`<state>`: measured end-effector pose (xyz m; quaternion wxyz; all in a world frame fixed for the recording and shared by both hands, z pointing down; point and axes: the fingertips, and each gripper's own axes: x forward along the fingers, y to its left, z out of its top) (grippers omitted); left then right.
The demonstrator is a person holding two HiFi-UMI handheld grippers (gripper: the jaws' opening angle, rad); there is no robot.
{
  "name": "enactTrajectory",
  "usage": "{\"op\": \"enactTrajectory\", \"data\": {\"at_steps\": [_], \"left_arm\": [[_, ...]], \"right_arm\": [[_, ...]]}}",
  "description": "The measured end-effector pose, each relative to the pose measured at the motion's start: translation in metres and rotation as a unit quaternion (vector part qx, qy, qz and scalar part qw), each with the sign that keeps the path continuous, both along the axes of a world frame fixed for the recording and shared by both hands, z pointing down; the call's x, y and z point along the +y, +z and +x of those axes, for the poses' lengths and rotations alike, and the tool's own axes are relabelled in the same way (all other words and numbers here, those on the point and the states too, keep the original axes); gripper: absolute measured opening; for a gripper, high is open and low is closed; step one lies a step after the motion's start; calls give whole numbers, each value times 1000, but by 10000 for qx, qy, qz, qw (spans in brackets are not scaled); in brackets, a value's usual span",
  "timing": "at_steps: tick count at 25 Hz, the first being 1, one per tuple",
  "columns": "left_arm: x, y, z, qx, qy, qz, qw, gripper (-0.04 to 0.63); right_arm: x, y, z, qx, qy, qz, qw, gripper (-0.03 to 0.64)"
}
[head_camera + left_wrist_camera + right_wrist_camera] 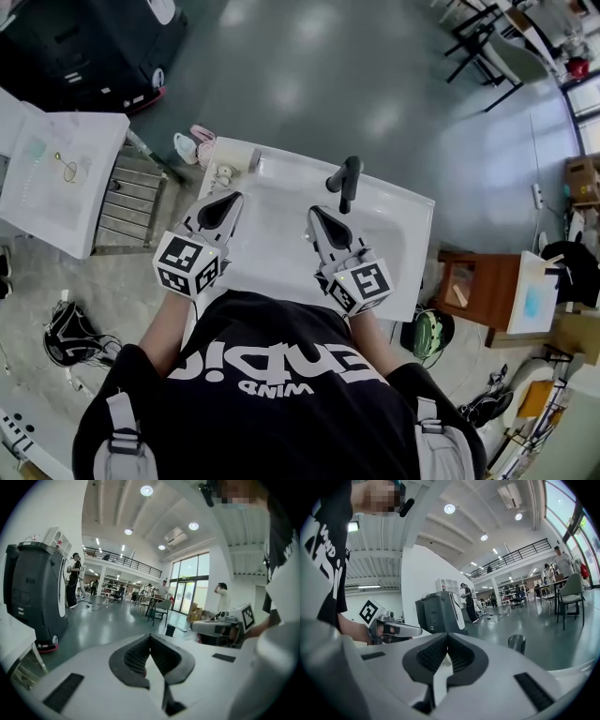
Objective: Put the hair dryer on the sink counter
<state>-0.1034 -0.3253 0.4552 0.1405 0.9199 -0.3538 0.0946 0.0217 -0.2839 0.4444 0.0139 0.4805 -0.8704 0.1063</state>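
- We see the left gripper [225, 202] held above the left part of the white sink counter [412, 216], pointing away from the person
- In the left gripper view its jaws are pressed together, the ribbed pads [136, 656] meet at the tip and nothing is between them
- The right gripper [317, 216] is beside it over the basin, just short of the black faucet [347, 180], apart from it
- Its jaws are also closed against each other in the right gripper view – empty, and the faucet top shows to the right of the tips
- Hair dryer [227, 172]: we read it as the pale thing with a grey barrel end lying on the counter's far left corner, just ahead of the left gripper's tips and not touched by either gripper – it is too small to make out details
- A marker cube [187, 264] sits at the back of each gripper, close to the person's black T-shirt [272, 375]
- A second white basin [56, 178] stands well off to the left, and a wooden cabinet [478, 286] is just right of the counter
- A dark grey machine [33, 597] stands on the shiny floor beyond the counter; people and chairs are far back in the hall
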Motion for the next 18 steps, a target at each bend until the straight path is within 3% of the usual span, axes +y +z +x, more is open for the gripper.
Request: {"op": "enactTrajectory", "data": {"at_steps": [7, 18], "left_arm": [[14, -42, 13, 202, 267, 854, 9958, 20], [19, -42, 10, 181, 321, 838, 9958, 20]], "right_arm": [[2, -17, -1, -30, -98, 226, 9997, 18], [6, -20, -5, 62, -180, 279, 9994, 17]]}}
